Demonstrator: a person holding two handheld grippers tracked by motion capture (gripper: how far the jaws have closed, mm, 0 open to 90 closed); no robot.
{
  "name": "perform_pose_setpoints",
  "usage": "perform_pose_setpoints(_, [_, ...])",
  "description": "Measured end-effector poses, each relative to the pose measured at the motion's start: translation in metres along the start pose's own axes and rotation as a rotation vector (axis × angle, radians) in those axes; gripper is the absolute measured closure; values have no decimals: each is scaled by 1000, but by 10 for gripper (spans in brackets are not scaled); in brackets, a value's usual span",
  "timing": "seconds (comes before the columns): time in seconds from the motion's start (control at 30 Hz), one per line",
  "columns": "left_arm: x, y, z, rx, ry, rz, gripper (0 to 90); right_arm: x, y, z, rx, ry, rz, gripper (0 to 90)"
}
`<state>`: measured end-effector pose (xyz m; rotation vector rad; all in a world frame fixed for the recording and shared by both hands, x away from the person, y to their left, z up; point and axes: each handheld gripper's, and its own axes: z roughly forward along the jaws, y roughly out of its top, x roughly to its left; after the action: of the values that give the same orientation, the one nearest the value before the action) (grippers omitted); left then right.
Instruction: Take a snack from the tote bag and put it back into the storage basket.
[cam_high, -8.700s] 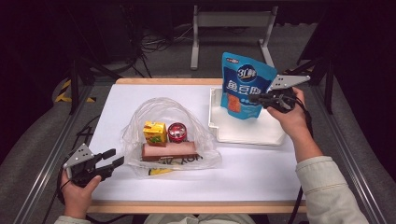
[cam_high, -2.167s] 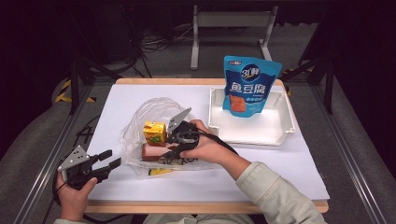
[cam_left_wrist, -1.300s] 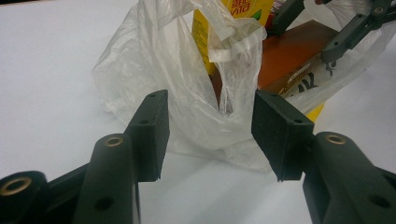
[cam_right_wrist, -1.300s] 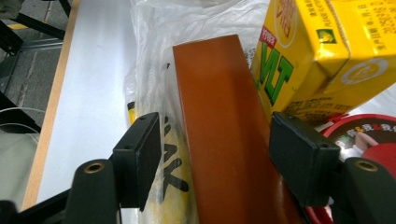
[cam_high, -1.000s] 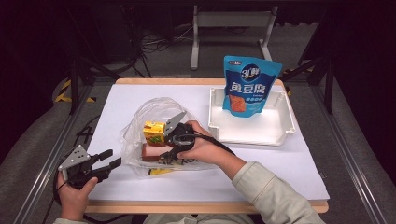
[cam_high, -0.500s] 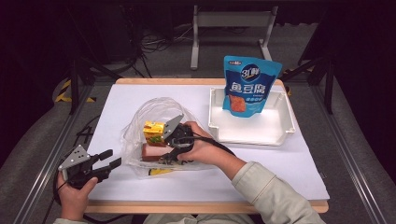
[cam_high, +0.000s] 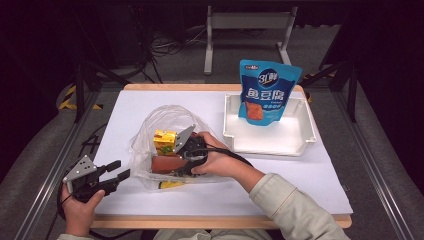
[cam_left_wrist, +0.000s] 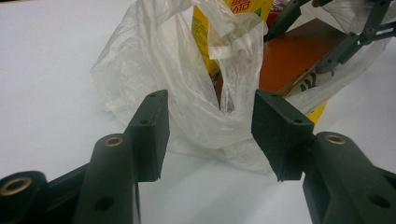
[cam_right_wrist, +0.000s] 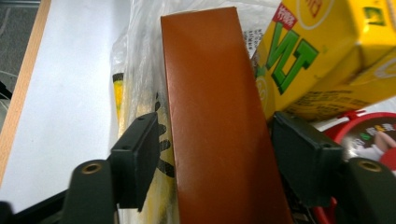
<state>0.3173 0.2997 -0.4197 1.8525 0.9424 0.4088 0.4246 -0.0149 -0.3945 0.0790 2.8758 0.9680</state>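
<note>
The right gripper (cam_high: 186, 159) reaches left into the plastic bag (cam_high: 165, 120) mid-tabletop, jaws spread around the brown box (cam_right_wrist: 219, 121), not yet closed. The left gripper (cam_high: 117, 171) rests spread at the near-left edge.

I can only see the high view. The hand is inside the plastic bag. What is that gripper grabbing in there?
Observer: The right gripper has its jaws on either side of a brown box, still slightly apart from it.
Operator: What's next to the box?
Observer: A yellow juice carton leans against it, with a red round tub below.
Operator: And the other gripper?
Observer: The left gripper is open, pointing at the plastic bag without touching it.
</note>
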Motion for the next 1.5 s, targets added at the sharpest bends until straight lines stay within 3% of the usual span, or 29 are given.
perform_pose_setpoints(0.77, [0, 0, 0, 0, -3, -3, 474, 0, 2, 7, 99, 22, 40, 353])
perform_pose_setpoints(0.97, [0, 0, 0, 1, -3, -2, 474, 4, 2, 14, 158, 47, 38, 351])
perform_pose_setpoints(1.5, [0, 0, -1, -2, 0, -3, 473, 6, 3, 11, 157, 16, 8, 402])
